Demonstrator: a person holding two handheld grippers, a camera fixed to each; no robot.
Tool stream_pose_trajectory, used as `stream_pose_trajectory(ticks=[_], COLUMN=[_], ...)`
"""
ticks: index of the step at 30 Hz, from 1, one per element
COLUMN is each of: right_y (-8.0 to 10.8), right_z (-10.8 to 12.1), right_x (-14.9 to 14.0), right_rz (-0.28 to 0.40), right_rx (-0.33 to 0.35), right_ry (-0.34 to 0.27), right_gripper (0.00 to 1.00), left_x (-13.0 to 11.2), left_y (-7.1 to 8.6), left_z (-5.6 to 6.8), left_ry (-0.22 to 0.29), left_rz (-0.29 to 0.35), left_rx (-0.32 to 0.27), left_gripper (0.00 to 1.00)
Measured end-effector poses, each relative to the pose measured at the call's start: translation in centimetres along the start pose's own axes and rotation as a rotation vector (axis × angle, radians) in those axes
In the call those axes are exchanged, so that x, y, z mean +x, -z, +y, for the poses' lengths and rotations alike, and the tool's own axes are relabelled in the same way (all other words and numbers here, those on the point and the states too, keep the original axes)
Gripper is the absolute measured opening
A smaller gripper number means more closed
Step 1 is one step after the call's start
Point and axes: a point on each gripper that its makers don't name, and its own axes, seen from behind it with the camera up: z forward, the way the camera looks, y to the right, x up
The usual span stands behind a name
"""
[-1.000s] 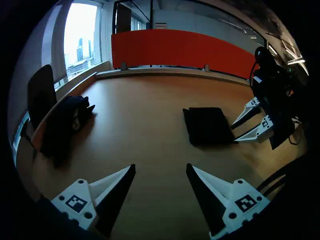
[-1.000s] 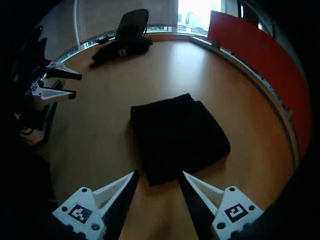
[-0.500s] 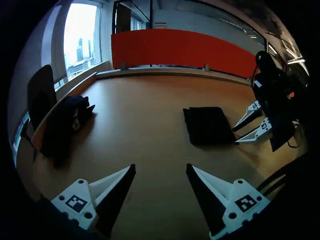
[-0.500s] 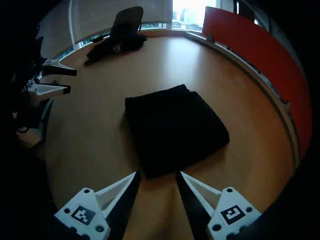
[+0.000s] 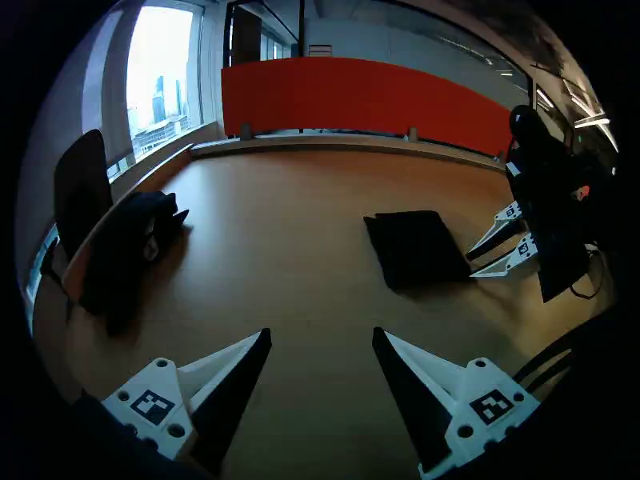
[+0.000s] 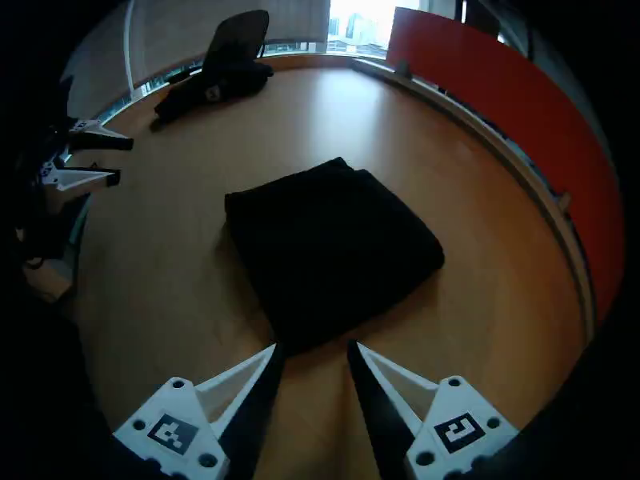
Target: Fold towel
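One folded towel (image 5: 412, 248) lying flat

Left gripper view: the left gripper (image 5: 320, 332) is pointing across the wooden surface (image 5: 272, 216), fingers spread wide and holding nothing. The black towel is lying well ahead, to its right.

Right gripper view: the right gripper (image 6: 314, 347) is standing narrowly apart and unclamped, with the towel's near corner lying right at its tips.

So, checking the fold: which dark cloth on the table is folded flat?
The black towel ahead of the right tool, a neat rectangle; the dark bundle by the chair lies crumpled.
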Motion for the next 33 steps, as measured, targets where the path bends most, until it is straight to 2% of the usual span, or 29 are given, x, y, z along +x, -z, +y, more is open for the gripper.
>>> stream_pose_trajectory(ticks=[4,9,18,33], right_y=[0.1,0.1,0.1,1.1], right_z=[0.3,0.2,0.0,-0.2], right_x=[-0.1,0.0,0.0,0.9], right_rz=[-0.002,0.003,0.004,0.031], right_rx=[-0.005,-0.001,0.006,0.022], right_ry=[-0.017,-0.033,-0.04,-0.067], right_gripper=[0.43,0.25,0.07,0.04], left_x=[0.0,0.1,0.2,0.4], left_y=[0.0,-0.1,-0.1,-0.3], left_z=[0.1,0.0,0.1,0.4], left_ry=[-0.002,-0.002,-0.004,-0.006], left_rz=[0.0,0.002,0.003,0.007], left_rx=[-0.001,-0.001,-0.004,-0.008], left_gripper=[0.94,0.94,0.94,0.94])
